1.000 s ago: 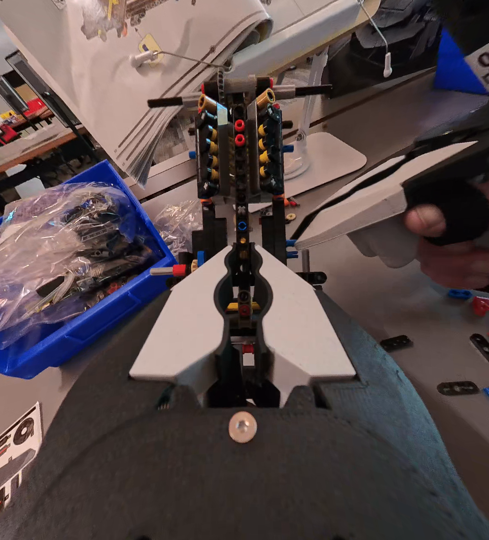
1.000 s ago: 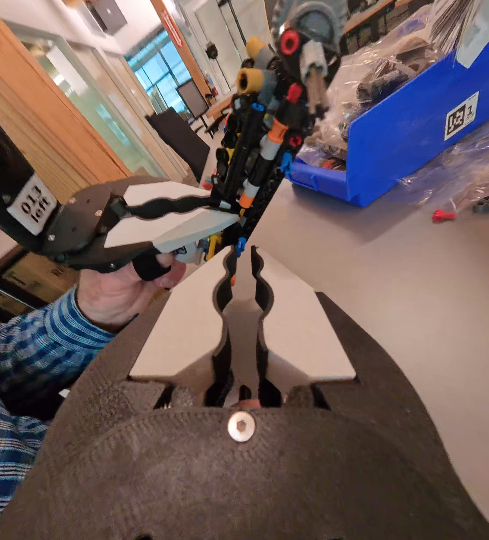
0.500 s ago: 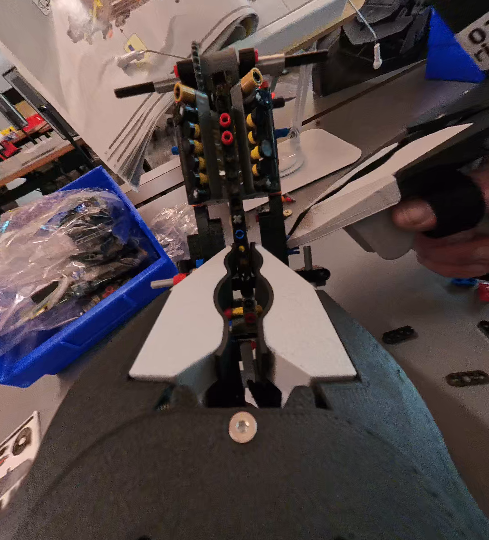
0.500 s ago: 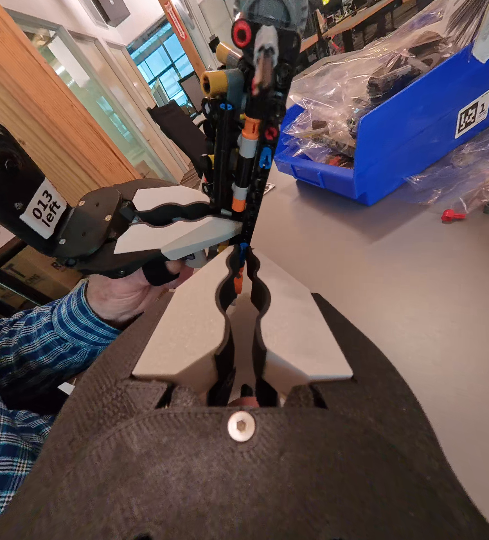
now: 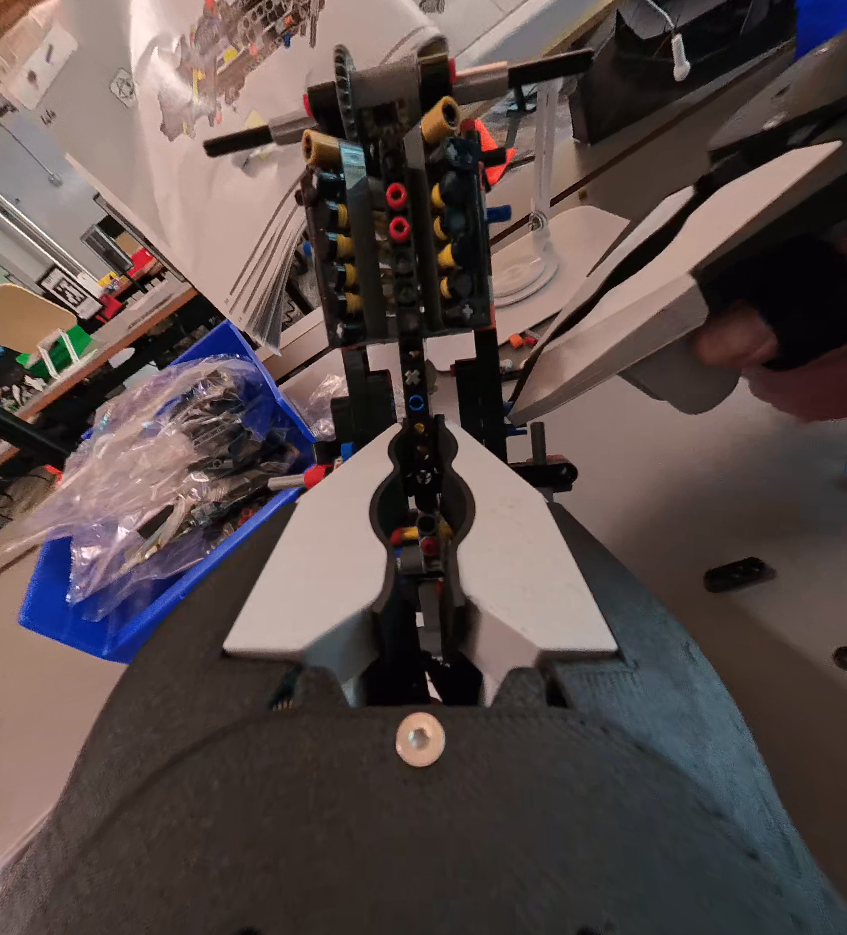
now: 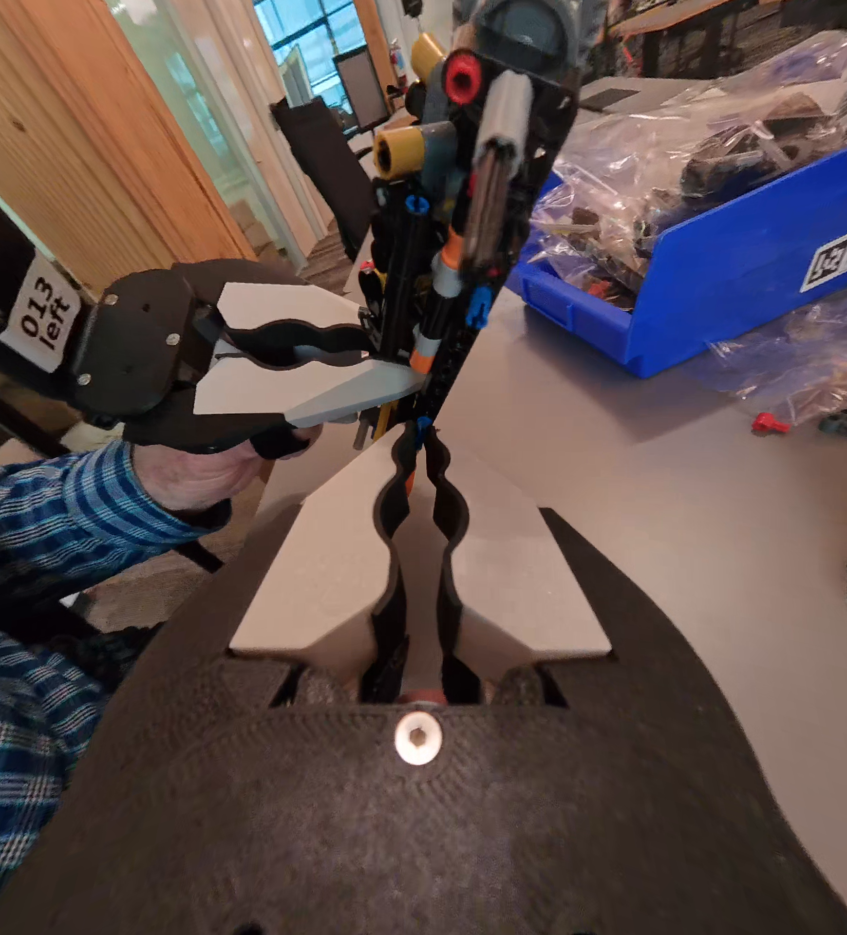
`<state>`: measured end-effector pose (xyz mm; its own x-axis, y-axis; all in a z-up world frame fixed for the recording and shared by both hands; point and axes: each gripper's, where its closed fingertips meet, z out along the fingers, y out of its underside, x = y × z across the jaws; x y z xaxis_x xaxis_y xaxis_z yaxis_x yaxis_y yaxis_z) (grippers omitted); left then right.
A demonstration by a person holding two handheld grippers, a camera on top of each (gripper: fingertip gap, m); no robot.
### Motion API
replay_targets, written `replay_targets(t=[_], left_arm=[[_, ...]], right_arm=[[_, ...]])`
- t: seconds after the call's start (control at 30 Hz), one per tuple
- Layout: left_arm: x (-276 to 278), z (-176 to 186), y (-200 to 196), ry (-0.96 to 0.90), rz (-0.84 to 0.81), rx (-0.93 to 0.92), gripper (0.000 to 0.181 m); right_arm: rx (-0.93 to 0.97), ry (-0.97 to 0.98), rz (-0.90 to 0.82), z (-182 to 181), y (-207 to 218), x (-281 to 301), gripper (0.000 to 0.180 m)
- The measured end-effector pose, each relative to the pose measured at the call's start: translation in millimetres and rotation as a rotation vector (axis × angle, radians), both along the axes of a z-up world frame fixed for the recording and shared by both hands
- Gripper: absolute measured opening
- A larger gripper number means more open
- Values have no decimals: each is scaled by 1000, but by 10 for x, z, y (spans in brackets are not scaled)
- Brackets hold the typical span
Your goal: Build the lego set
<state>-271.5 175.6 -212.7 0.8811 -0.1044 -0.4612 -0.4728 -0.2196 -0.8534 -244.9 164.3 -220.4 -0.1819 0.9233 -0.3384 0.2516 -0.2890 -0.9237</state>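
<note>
Right wrist view: right gripper (image 6: 421,435) now nearly closed, tips pinching a small blue pin (image 6: 422,427) at the bottom edge of the lego assembly (image 6: 467,243), a second ago just short of it. Left gripper (image 5: 420,435) clamped on the assembly's centre beam, raised upright above the table (image 6: 613,506), near the blue bin (image 6: 745,283). Probably seating that pin, so steady counter-hold needed
</note>
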Motion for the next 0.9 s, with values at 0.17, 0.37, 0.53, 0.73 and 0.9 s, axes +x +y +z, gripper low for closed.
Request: replay_targets(t=[0.17, 0.37, 0.53, 0.73, 0.9], left_arm=[[-3, -11, 27, -7, 14, -7, 6], [-594, 164, -105, -65, 169, 42, 5], [-400, 143, -58, -75, 121, 37, 5], [-286, 78, -38, -147, 68, 2, 5], [-269, 45, -22, -185, 63, -18, 5]], right_arm=[[-114, 11, -47, -19, 17, 1, 0], [-36, 11, -142, 16, 176, 151, 0], [-20, 5, -85, 111, 102, 74, 0], [-41, -50, -39, 64, 49, -10, 0], [-44, -69, -38, 40, 47, -68, 0]])
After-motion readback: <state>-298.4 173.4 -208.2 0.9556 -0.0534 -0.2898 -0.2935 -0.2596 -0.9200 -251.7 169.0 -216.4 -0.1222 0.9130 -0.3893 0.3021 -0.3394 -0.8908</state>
